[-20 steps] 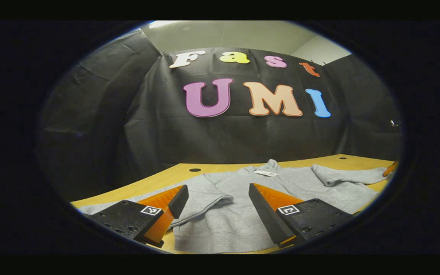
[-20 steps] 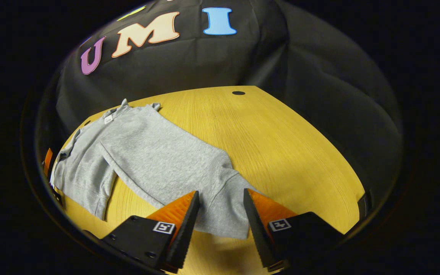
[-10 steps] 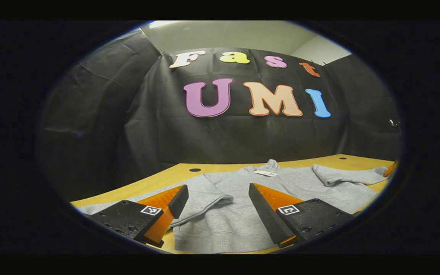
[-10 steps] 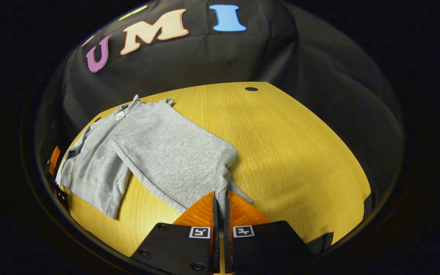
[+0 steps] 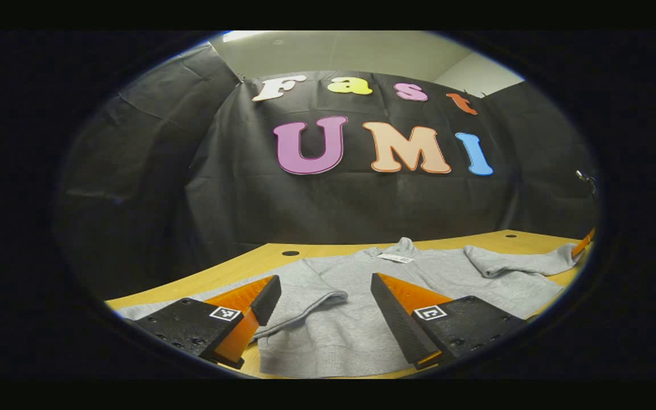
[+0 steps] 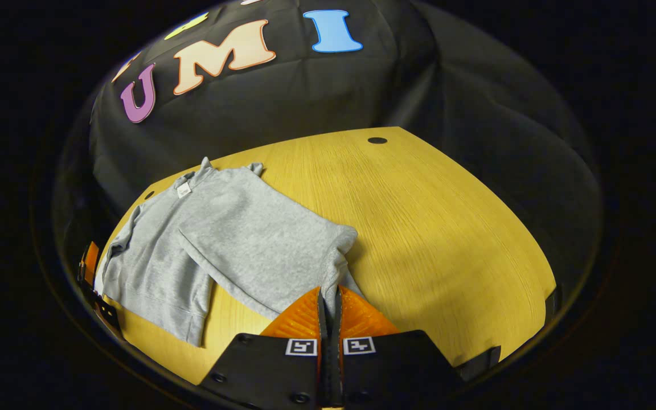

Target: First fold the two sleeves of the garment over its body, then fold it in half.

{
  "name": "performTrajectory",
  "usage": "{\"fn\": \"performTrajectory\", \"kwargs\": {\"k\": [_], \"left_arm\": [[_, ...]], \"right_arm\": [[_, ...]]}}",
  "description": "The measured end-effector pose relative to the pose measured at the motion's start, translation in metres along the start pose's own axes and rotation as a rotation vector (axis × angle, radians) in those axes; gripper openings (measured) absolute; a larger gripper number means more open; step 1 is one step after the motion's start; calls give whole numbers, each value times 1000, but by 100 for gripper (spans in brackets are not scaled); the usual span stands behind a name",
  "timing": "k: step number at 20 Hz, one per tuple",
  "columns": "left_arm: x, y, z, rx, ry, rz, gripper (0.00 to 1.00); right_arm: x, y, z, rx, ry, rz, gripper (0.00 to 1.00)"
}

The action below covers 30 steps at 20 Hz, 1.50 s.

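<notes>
Your right gripper (image 6: 328, 304) is clamped on the cuff end of the right sleeve (image 6: 259, 245) of the grey sweatshirt (image 6: 157, 267), its two ribbed, wedge-shaped fingers pressed together with soft fleece pinched between them. The sleeve rises off the wooden table (image 6: 430, 228) in a rounded fold near the cuff. Your left gripper (image 5: 322, 307) sits low over the sweatshirt's body with its jaws wide apart, gripping nothing. The garment lies flat on the table, knit hem band toward you, a small white tag (image 5: 395, 258) at the collar, the left sleeve (image 5: 299, 285) spread sideways.
</notes>
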<state>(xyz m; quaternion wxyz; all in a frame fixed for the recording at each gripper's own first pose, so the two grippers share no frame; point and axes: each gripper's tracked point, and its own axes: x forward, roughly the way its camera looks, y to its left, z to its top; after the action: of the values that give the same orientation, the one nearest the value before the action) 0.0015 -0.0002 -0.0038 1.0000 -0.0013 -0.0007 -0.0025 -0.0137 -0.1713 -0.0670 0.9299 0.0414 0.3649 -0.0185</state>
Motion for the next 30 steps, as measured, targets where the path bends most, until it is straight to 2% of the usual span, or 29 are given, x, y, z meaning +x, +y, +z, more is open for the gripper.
{"fn": "performTrajectory", "kwargs": {"k": [6, 13, 23, 27, 30], "left_arm": [[0, 0, -1, 0, 0, 0, 94], [0, 0, 0, -1, 0, -2, 94], [-1, -1, -1, -2, -1, -7, 94], [0, -1, -1, -2, 0, -7, 94], [0, -2, 0, -2, 0, -7, 94]], "right_arm": [[6, 56, 45, -29, -63, 94, 2], [17, 153, 96, -86, -135, 238, 2], [39, 303, 117, -183, -153, 416, 2], [39, 364, 127, -191, -152, 477, 0], [40, 408, 128, -195, -153, 531, 2]]}}
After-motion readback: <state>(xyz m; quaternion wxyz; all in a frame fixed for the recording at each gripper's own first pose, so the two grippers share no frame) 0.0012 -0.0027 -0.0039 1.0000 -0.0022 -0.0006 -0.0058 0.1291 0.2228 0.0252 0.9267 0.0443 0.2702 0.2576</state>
